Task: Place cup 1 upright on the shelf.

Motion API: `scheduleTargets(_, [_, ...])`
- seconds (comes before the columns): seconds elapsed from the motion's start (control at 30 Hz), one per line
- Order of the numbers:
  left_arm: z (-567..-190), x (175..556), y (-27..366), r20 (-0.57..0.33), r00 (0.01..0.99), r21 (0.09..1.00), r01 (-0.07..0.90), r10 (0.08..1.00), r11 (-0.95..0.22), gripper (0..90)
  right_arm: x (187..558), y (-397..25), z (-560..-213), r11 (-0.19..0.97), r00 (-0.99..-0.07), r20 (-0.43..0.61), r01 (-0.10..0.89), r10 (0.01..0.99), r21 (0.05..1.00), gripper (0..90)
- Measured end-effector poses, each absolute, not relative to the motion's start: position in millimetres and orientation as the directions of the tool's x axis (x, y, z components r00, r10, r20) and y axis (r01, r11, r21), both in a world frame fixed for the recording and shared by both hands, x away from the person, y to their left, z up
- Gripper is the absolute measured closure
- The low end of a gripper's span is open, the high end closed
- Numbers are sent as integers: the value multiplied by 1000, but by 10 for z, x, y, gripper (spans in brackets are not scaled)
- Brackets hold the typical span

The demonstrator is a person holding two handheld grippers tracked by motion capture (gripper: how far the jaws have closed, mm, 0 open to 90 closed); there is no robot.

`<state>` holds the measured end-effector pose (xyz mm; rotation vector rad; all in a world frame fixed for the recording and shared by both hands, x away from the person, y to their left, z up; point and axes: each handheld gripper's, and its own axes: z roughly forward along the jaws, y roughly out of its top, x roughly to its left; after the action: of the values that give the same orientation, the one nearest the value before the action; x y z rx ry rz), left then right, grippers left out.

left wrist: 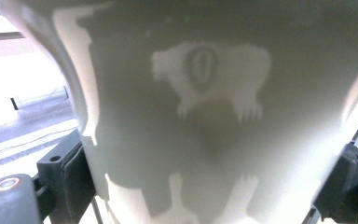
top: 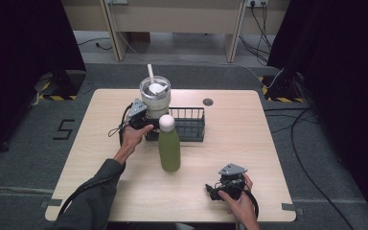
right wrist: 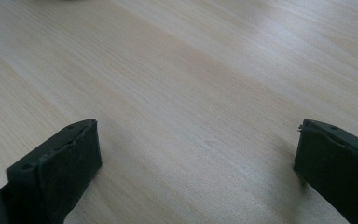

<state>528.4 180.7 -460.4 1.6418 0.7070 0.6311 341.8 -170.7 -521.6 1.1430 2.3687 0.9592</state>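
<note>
A pale tumbler [top: 155, 99] with a clear lid and a white straw [top: 150, 73] is held over the left end of a black wire basket [top: 191, 130]. My left gripper [top: 143, 120] is shut on the tumbler. In the left gripper view the tumbler's wall [left wrist: 214, 121] with a bear print spans the gap between the two jaws. A green bottle [top: 168, 143] with a white cap stands on the table in front of the basket. My right gripper [top: 215, 190] rests low near the table's front right, open; in the right gripper view bare wood [right wrist: 191, 93] lies between its jaws.
The light wood table [top: 249, 143] has a round cable hole [top: 208, 102] near its back edge. Dark curtains flank both sides. Cables run over the grey floor at the right, and wooden furniture legs stand behind the table.
</note>
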Motion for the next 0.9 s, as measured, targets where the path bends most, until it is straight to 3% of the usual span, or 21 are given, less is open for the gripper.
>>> scheduleTargets(0.03, [-4616,5260,1786,-19,668,985,141,744,-101,102,3418,-1707,-5216,449,-618,-13,556,786,699,8])
scheduleTargets(0.57, [-4651,5239,1825,-7,681,985,131,733,-113,103,3418,-1707,-5216,448,-618,-12,556,786,700,8])
scheduleTargets(0.63, [-4640,5263,1861,53,685,983,92,727,-158,104,3418,-1707,-5216,448,-618,-12,556,786,700,8])
scheduleTargets(0.67, [-4653,5234,1836,-3,680,985,130,733,-116,104,3418,-1707,-5216,448,-618,-12,556,786,700,8])
scheduleTargets(0.9, [-4662,5218,1853,-6,684,985,132,730,-115,104,3418,-1706,-5216,448,-618,-13,556,786,700,8])
